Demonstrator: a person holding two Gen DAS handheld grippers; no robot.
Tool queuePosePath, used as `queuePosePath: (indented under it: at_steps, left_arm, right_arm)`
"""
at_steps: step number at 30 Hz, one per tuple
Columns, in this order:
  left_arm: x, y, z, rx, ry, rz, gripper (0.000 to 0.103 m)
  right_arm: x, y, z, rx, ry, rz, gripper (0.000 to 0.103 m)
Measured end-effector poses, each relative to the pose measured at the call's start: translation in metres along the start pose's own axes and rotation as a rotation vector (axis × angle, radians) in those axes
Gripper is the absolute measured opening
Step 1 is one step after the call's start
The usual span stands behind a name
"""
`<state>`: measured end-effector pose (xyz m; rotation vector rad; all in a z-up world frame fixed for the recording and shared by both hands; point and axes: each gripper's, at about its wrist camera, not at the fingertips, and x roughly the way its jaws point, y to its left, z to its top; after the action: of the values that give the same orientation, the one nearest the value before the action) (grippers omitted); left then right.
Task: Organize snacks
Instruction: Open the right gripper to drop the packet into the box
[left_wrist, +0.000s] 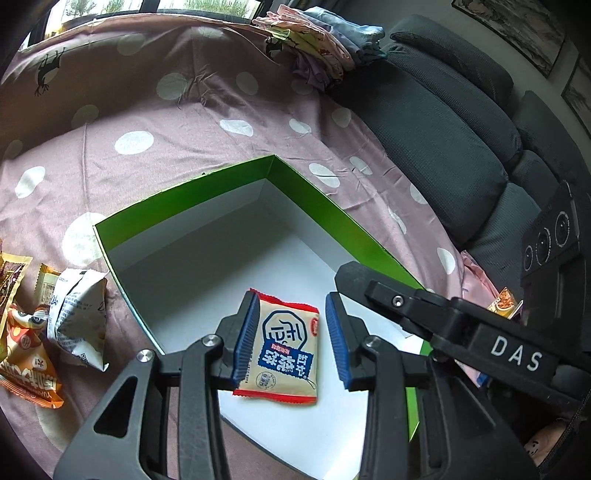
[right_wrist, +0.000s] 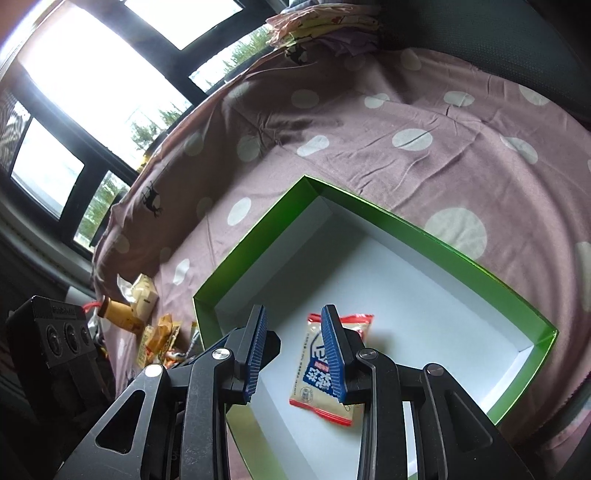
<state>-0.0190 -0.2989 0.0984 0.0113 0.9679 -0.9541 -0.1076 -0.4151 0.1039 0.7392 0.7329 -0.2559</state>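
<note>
A green-walled box (left_wrist: 325, 206) with a white floor lies open on a bed covered by a mauve sheet (left_wrist: 155, 110) with pale dots. One flat snack packet (left_wrist: 284, 350), beige with red edges and blue print, lies on the box floor near the front corner.

The left gripper (left_wrist: 291, 336) hovers over the packet, its blue-padded fingers (left_wrist: 245, 332) standing apart on either side of it; neither pad presses on it, and whether the left pad brushes the packet's edge cannot be told. The right gripper (right_wrist: 297, 354) also hangs above the box floor with its fingers (right_wrist: 332, 350) apart and nothing between them; in the right wrist view the packet (right_wrist: 314, 376) lies below and partly behind its right finger.

Outside the box, to its left, other snacks (left_wrist: 74, 321) lie on the sheet: a white crinkled bag and orange packets. A pile of folded cloth (left_wrist: 317, 40) sits at the far end of the bed, and a dark sofa (left_wrist: 443, 122) stands to the right.
</note>
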Motion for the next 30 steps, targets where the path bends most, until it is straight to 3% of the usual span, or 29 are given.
queuePosePath:
  at_steps: [10, 12, 15, 20, 23, 26, 30]
  left_arm:
    - [-0.051, 0.022, -0.008, -0.028, -0.091, 0.072, 0.046]
    - [-0.066, 0.030, -0.012, -0.037, -0.120, 0.119, 0.058]
    - [-0.089, 0.044, -0.020, -0.056, -0.158, 0.202, 0.067]
    - [-0.123, 0.080, -0.037, -0.122, -0.201, 0.280, 0.083]
    - [-0.141, 0.103, -0.048, -0.174, -0.227, 0.371, 0.084]
    - [-0.156, 0.126, -0.060, -0.215, -0.236, 0.418, 0.085]
    - [-0.167, 0.155, -0.081, -0.325, -0.268, 0.477, 0.094]
  right_arm:
    - [-0.009, 0.025, -0.001, -0.069, -0.059, 0.023, 0.032]
    - [-0.010, 0.031, -0.003, -0.082, -0.069, 0.028, 0.034]
    - [-0.008, 0.044, -0.004, -0.106, -0.070, 0.029, 0.040]
    - [-0.002, 0.069, -0.014, -0.172, -0.052, 0.032, 0.050]
    - [-0.001, 0.084, -0.019, -0.207, -0.061, 0.045, 0.063]
    - [0.006, 0.100, -0.024, -0.237, -0.048, 0.051, 0.068]
    - [0.022, 0.125, -0.036, -0.317, -0.015, 0.028, 0.073]
